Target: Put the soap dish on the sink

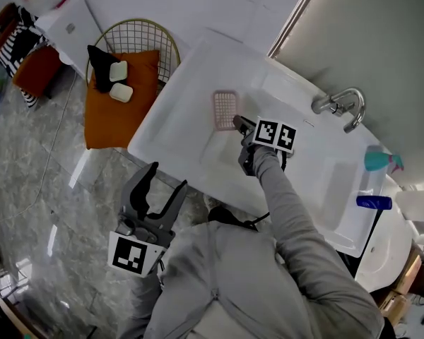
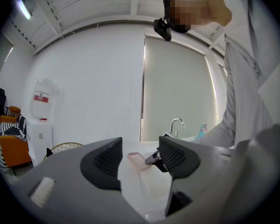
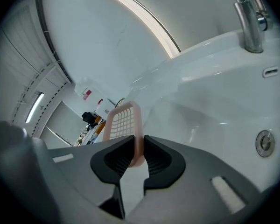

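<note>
- Nearest the body, low over the glossy marble floor point(image 1: 42, 189): left gripper point(image 1: 165, 181), fingers point(image 2: 105, 162) spread wide, nothing between them.
- Further out, on an outstretched grey sleeve point(image 1: 290, 210): right gripper point(image 1: 238, 123), fingers point(image 3: 158, 160) pressed onto the near end of a pink slatted soap dish point(image 1: 225, 109).
- Soap dish reaching away from the fingers, over the flat left deck of the white sink point(image 1: 191, 83), just beside the basin; contact with the deck impossible to judge.
- At the back edge of the sink: chrome faucet point(image 1: 341, 106), spout curved toward the basin.
- On the right end of the sink surface: teal spray bottle point(image 1: 380, 161), and near it a blue bottle point(image 1: 373, 203) lying on its side.
- Beyond the left end of the sink: round wire chair point(image 1: 145, 37) with an orange cushion point(image 1: 120, 115), a black cloth point(image 1: 99, 66) and two pale soap bars point(image 1: 119, 82) on top.
</note>
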